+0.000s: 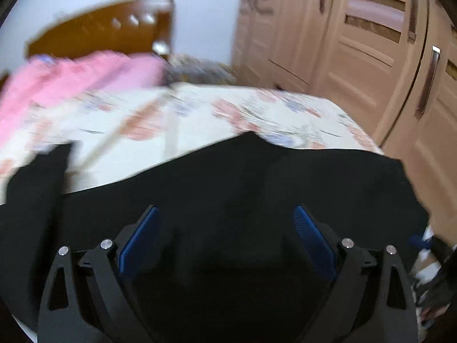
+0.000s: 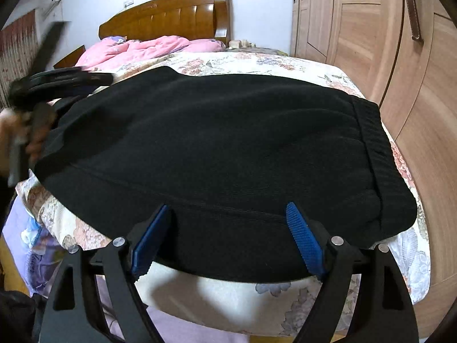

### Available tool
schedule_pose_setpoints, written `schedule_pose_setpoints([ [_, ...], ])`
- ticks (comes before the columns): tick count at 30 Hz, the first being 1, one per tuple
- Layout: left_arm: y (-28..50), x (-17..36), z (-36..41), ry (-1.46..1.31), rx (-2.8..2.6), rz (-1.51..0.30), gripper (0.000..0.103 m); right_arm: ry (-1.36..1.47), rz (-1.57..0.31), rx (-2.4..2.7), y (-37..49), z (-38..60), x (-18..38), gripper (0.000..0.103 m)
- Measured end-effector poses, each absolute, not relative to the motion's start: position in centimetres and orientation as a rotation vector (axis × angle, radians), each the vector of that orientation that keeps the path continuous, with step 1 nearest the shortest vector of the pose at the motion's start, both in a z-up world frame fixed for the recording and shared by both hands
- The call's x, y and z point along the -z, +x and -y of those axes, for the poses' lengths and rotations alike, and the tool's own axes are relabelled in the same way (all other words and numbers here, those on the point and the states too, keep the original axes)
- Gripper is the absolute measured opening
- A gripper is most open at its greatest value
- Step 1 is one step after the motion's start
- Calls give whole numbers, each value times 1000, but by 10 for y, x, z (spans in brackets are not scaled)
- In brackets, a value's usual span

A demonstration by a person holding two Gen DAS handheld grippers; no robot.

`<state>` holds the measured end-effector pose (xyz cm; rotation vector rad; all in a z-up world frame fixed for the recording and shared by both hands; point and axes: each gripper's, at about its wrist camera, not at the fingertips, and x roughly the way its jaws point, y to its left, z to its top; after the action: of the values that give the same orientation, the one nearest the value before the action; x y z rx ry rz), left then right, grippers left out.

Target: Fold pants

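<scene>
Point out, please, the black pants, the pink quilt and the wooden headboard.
black pants [image 2: 217, 143]: right wrist view, middle of the fabric.
pink quilt [image 2: 142, 47]: right wrist view, its rumpled top.
wooden headboard [image 2: 171, 14]: right wrist view, centre of the panel.

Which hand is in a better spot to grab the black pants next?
Probably the right. The right gripper is open with the near edge of the black pants between its fingers, waistband close by. The left gripper is open too, above flat cloth in a blurred view.
</scene>
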<state>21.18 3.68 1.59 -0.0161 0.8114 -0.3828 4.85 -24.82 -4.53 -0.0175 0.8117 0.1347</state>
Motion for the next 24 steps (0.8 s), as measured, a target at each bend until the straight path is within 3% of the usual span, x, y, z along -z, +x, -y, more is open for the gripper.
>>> schedule_pose_setpoints([
  [4,278,30,-15,94,292,-980,94,-25,-816,-162,44,252,45,81],
  [7,275,22,-12,138,287,-955,97,-39,-839,-149,44,252,43,81],
  [11,245,-28,-47,154,231,-759,100,-102,-795,-164,52,237,15,81],
  [16,282,-42,-145,104,2,-873,99,-169,-704,-310,105,188,-24,83],
  [23,325,9,-193,142,10,-1116,63,-181,-755,-497,211,92,-16,83],
  [24,325,9,-194,154,15,-1090,51,-186,-761,-513,218,81,-14,83],
])
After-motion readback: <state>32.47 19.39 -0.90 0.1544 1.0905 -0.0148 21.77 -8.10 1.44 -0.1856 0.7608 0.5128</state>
